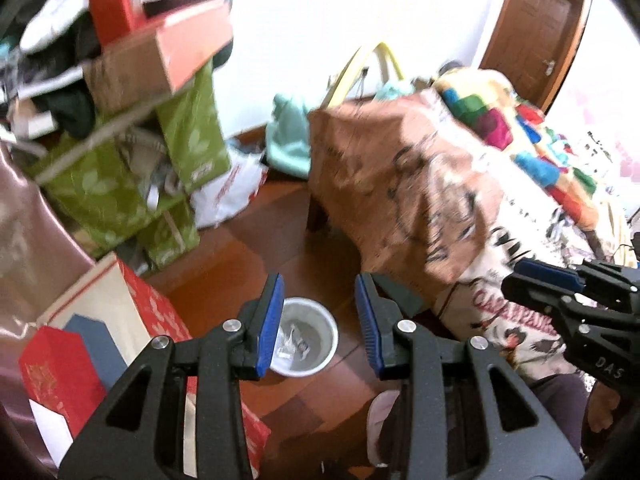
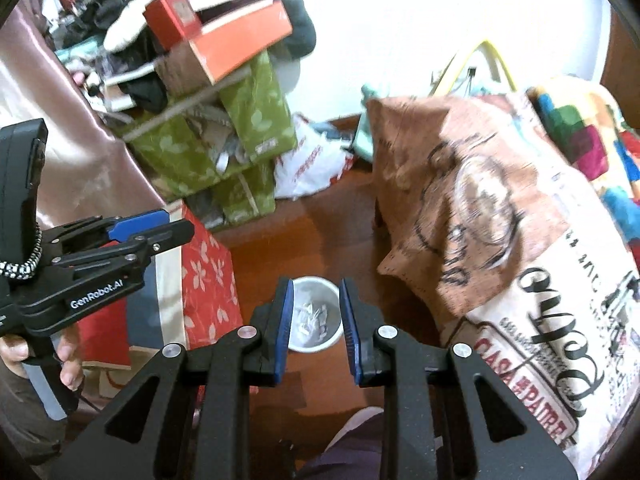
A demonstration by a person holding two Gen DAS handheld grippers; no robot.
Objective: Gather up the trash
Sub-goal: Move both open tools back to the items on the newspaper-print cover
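Left wrist view: left tool (image 1: 320, 322) empty, its blue pads apart.
Right tool (image 2: 316, 328): empty, pads apart too.
Trash bin (image 1: 306, 346): on wooden floor (image 1: 280, 240), crumpled paper (image 1: 294, 344) inside.

Both hand-held grippers are held side by side, pointed forward and down. The left hand-held gripper (image 1: 319, 320) is seen with fingers spread apart, nothing between them. The right hand-held gripper (image 2: 316, 322) is likewise parted and empty.
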